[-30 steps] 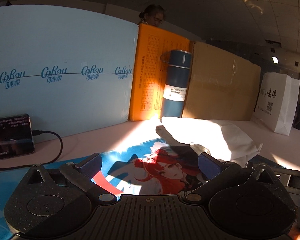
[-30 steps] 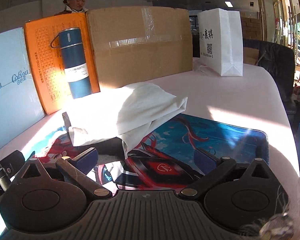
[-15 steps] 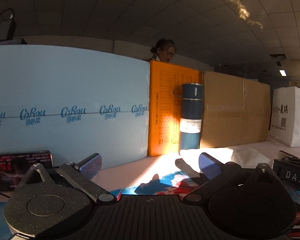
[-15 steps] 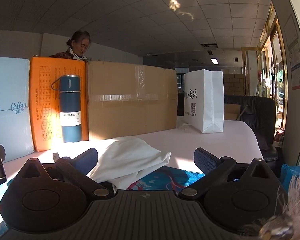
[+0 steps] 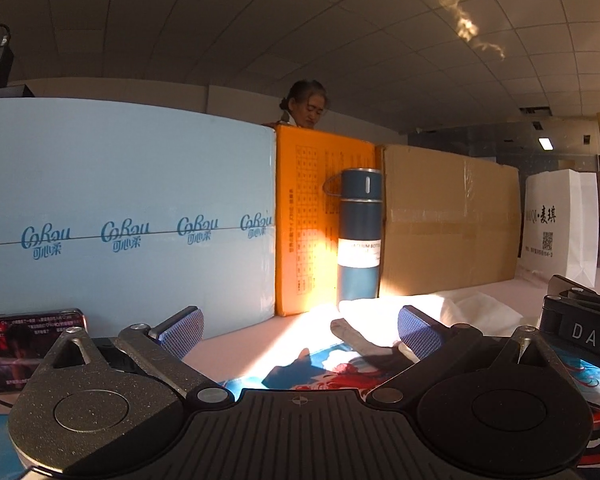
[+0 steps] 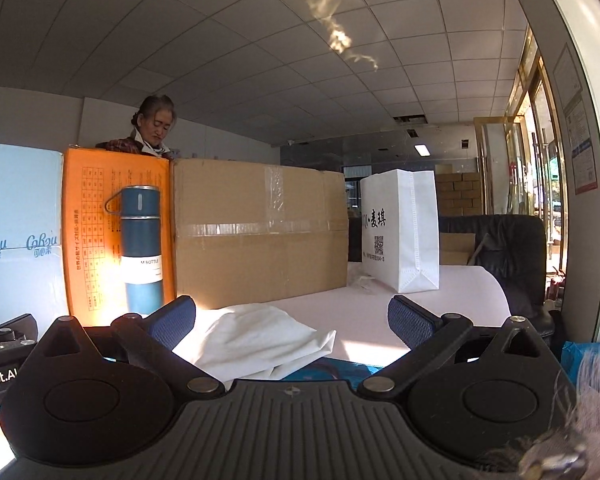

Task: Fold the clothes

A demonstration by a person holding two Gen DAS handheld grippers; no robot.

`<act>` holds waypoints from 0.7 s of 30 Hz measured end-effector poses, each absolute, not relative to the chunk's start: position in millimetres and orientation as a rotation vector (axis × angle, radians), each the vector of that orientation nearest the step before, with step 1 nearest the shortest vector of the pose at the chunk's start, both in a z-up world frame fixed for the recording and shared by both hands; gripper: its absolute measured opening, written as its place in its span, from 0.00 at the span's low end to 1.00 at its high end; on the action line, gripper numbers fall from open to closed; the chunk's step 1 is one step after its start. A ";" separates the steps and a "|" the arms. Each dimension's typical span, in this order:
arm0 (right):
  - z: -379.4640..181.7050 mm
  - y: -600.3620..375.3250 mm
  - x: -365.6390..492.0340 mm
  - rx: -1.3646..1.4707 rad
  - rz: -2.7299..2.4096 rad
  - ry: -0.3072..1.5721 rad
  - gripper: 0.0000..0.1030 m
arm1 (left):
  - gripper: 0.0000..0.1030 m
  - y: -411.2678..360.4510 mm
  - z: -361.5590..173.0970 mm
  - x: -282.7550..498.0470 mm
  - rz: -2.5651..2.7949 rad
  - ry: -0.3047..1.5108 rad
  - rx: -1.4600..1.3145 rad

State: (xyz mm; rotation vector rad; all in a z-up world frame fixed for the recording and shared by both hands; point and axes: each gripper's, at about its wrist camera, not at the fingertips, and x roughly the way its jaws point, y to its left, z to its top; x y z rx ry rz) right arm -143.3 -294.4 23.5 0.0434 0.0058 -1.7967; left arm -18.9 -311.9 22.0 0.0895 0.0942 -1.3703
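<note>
A folded white garment (image 6: 256, 342) lies on a printed blue and red mat (image 5: 332, 372) on the pink table; in the left wrist view the garment (image 5: 460, 308) sits in sunlight behind the right finger. My left gripper (image 5: 298, 330) is open, held low and level just in front of the garment, with nothing between its fingers. My right gripper (image 6: 294, 316) is open too, close over the garment's near edge without holding it. The right gripper's body (image 5: 580, 328) shows at the right edge of the left wrist view.
A pale blue box (image 5: 124, 216), an orange box (image 5: 312, 216), a blue vacuum bottle (image 5: 358, 236) and a taped cardboard box (image 6: 260, 236) line the table's back. A white paper bag (image 6: 404, 228) stands at right, a phone (image 5: 28, 344) at left. A person (image 6: 154, 124) is behind the boxes.
Both grippers have tilted up from looking down on the mat and garment to a low, level view across the table. Both stay open and the garment has not moved.
</note>
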 end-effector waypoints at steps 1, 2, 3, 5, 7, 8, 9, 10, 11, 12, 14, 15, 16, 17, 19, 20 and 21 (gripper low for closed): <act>23.5 -293.2 -143.2 0.040 -1.797 0.001 1.00 | 1.00 -311.7 22.1 -18.5 -1.370 0.095 0.089; 23.5 -293.6 -142.3 0.041 -1.793 0.006 1.00 | 1.00 -311.5 22.1 -18.2 -1.371 0.096 0.088; 23.3 -294.0 -141.9 0.044 -1.788 0.010 1.00 | 1.00 -311.9 22.1 -17.8 -1.369 0.099 0.088; 22.9 -294.7 -141.4 0.050 -1.781 0.016 1.00 | 1.00 -312.4 22.0 -17.0 -1.365 0.107 0.089; 22.8 -295.4 -141.0 0.055 -1.778 0.020 1.00 | 1.00 -312.8 21.9 -16.4 -1.359 0.113 0.091; 22.9 -295.8 -140.9 0.056 -1.776 0.021 1.00 | 1.00 -313.0 21.9 -16.2 -1.358 0.115 0.091; 22.9 -295.9 -140.6 0.057 -1.773 0.023 1.00 | 1.00 -313.2 21.9 -16.0 -1.358 0.115 0.092; 22.9 -296.0 -140.3 0.058 -1.770 0.025 1.00 | 1.00 -313.5 21.9 -15.9 -1.359 0.116 0.092; 22.7 -296.6 -140.0 0.058 -1.767 0.029 1.00 | 1.00 -314.0 21.9 -16.1 -1.359 0.116 0.093; 22.4 -297.1 -139.8 0.059 -1.765 0.032 1.00 | 1.00 -313.9 21.9 -16.2 -1.359 0.116 0.093; 22.5 -298.1 -139.3 0.063 -1.759 0.038 1.00 | 1.00 -313.9 22.0 -16.0 -1.359 0.115 0.093; 22.4 -298.5 -139.3 0.065 -1.757 0.040 1.00 | 1.00 -314.1 22.1 -15.9 -1.359 0.115 0.093; 22.4 -298.7 -139.5 0.067 -1.756 0.042 1.00 | 1.00 -314.2 22.2 -15.9 -1.359 0.116 0.094; 22.3 -298.7 -139.5 0.068 -1.755 0.043 1.00 | 1.00 -314.4 22.2 -16.0 -1.359 0.116 0.095; 22.2 -298.8 -139.5 0.070 -1.755 0.043 1.00 | 1.00 -314.5 22.0 -16.0 -1.360 0.116 0.095; 22.5 -299.1 -139.3 0.070 -1.756 0.043 1.00 | 1.00 -314.6 21.8 -16.1 -1.360 0.116 0.096; 22.3 -299.1 -139.3 0.070 -1.756 0.043 1.00 | 1.00 -314.8 21.7 -16.2 -1.359 0.116 0.097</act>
